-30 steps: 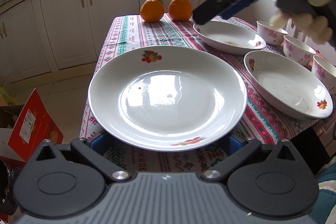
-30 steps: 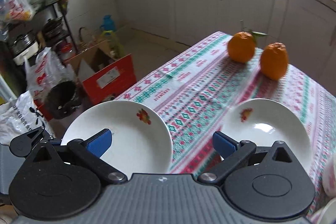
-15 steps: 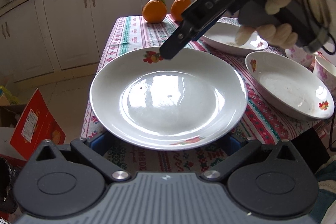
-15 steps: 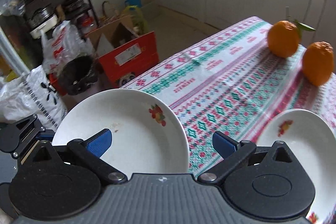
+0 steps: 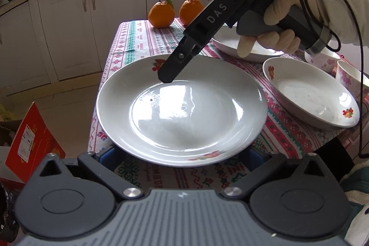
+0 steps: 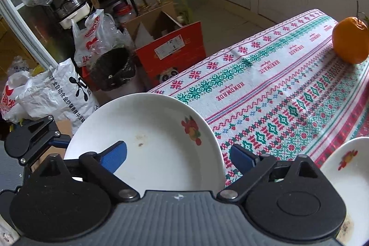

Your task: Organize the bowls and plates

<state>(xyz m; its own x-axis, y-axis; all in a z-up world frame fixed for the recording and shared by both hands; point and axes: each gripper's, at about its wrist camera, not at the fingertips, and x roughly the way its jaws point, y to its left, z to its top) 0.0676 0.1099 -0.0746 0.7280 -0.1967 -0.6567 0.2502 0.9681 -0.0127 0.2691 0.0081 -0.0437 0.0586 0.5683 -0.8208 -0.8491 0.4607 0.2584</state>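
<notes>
A white plate point(image 5: 184, 112) with a small fruit print hangs at the near left corner of the table. My left gripper point(image 5: 182, 153) bears it from below, its blue fingers spread wide under the near rim and their pads hidden. In the right wrist view the same plate point(image 6: 150, 142) has the left gripper point(image 6: 34, 140) at its left rim. My right gripper point(image 6: 180, 153) straddles the rim on the other side. Its jaws are closing, one blue finger point(image 6: 115, 153) over the plate's inside and the other over the cloth, neither touching. Its black fingertip point(image 5: 167, 75) hovers at the far rim.
A deep plate point(image 5: 309, 98) and another plate point(image 5: 242, 47) lie to the right, with flowered bowls point(image 5: 322, 59) behind them. Two oranges point(image 5: 161, 15) sit at the far end of the patterned cloth point(image 6: 276, 96). A red box point(image 6: 170, 50) and bags crowd the floor beside the table.
The right gripper has come down from the far right to the plate's far rim, and its jaws have narrowed. The left gripper and the plate have kept still.
</notes>
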